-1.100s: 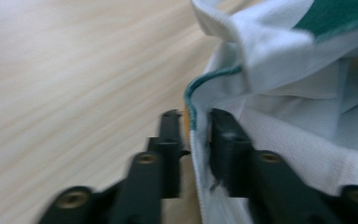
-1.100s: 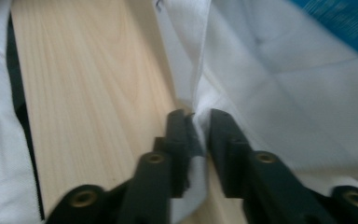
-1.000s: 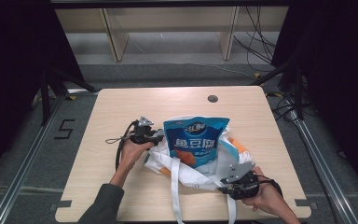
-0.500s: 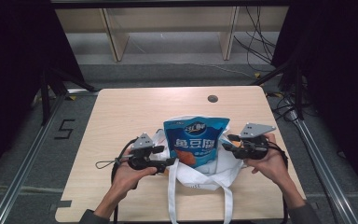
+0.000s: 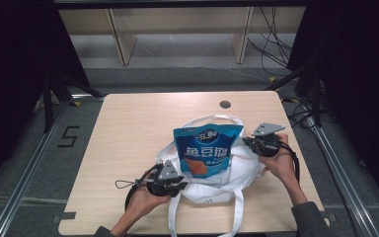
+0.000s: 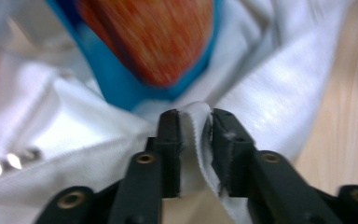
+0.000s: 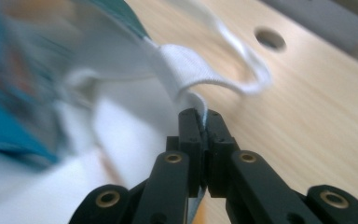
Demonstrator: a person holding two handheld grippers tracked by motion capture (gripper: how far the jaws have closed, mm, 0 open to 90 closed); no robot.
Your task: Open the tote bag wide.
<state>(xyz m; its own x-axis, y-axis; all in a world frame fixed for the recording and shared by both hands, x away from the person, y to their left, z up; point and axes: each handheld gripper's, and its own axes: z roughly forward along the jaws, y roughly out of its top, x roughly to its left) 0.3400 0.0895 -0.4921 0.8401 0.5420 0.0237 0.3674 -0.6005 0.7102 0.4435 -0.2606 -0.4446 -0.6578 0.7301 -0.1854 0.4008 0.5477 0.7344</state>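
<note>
A white cloth tote bag (image 5: 237,170) lies on the wooden table with a blue snack pouch (image 5: 205,150) standing upright in its mouth. My left gripper (image 5: 181,185) is at the bag's near left rim, shut on a fold of the white cloth (image 6: 196,140); the pouch's blue and orange lower part (image 6: 149,42) sits just beyond the jaws. My right gripper (image 5: 246,141) is at the bag's right side, shut on the white fabric (image 7: 202,112) by a handle strap (image 7: 233,56).
The wooden table (image 5: 128,133) has a round cable hole (image 5: 225,104) near its far edge. Two long bag straps (image 5: 237,212) trail toward the near edge. A shelf unit (image 5: 177,29) stands on the floor beyond the table.
Both grippers have shifted along the bag's rim: the left one dropped toward the near edge, the right one stays by the right side. The pouch now stands lower in the bag.
</note>
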